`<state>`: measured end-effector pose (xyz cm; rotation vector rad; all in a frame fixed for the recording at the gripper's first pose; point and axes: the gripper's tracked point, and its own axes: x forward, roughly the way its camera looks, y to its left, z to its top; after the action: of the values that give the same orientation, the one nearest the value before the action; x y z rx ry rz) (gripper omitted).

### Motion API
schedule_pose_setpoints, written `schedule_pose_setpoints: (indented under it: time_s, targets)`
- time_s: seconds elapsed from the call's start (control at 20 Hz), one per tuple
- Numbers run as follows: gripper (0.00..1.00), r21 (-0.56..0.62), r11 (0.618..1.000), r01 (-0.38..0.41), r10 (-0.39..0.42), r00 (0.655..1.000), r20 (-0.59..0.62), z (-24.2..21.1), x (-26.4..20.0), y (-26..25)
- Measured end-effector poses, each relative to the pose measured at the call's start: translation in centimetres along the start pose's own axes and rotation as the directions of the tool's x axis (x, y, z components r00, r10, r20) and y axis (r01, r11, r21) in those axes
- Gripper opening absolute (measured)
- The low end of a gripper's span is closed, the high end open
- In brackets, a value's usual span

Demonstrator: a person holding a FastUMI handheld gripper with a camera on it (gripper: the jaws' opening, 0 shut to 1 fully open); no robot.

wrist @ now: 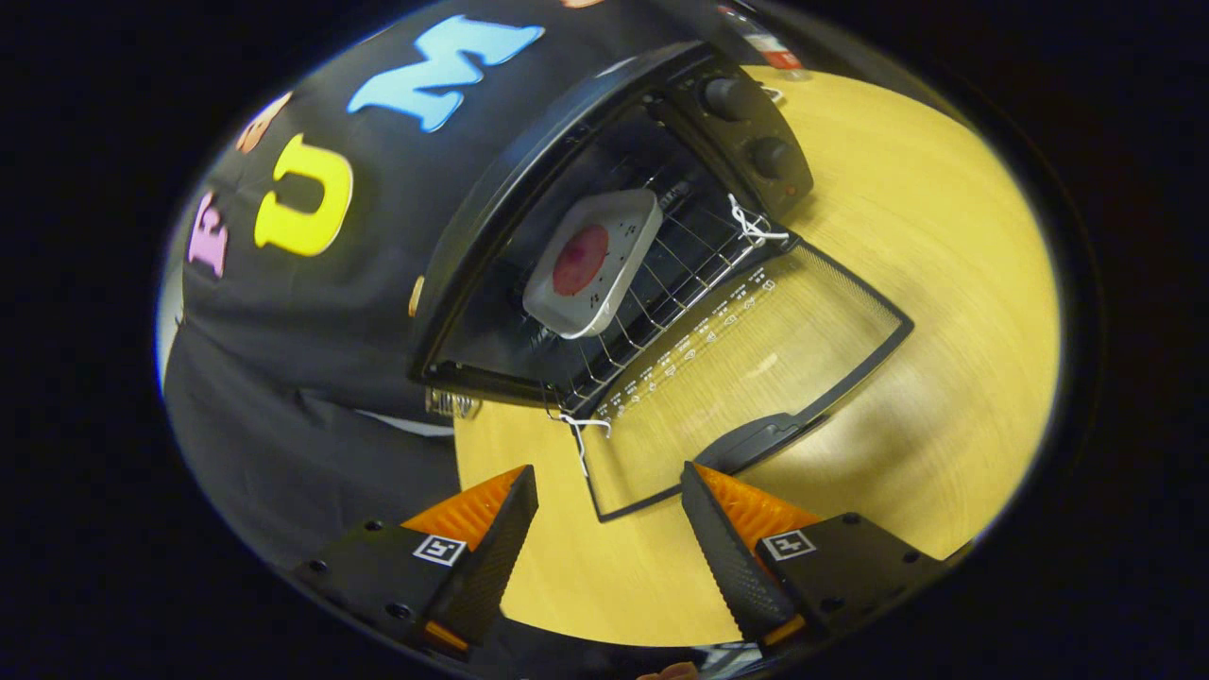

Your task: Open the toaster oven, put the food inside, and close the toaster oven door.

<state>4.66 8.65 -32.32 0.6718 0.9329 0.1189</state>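
Black toaster oven [604, 189], white tray [619, 231] with red food [580, 260], yellow wood-grain table [945, 283]

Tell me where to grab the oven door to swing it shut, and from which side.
Take the door by its handle, the dark bar on the free edge nearest the open gripper. The door lies flat on the table, so probably come from below that edge and lift toward the oven.

Wooden table [945, 283] — toaster oven [529, 217] apparently on it.
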Motion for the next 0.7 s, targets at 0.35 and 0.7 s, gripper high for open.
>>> schedule_pose_setpoints:
  time_s: [0.35, 0.7]
  targets:
    - [0.98, -0.353, 0.914, 0.198, -0.215, 0.977, -0.007, -2.8, -1.1, -6.5]
    - [0.98, -0.567, 0.762, 0.312, -0.366, 0.930, 0.020, -5.0, -0.9, -11.3]
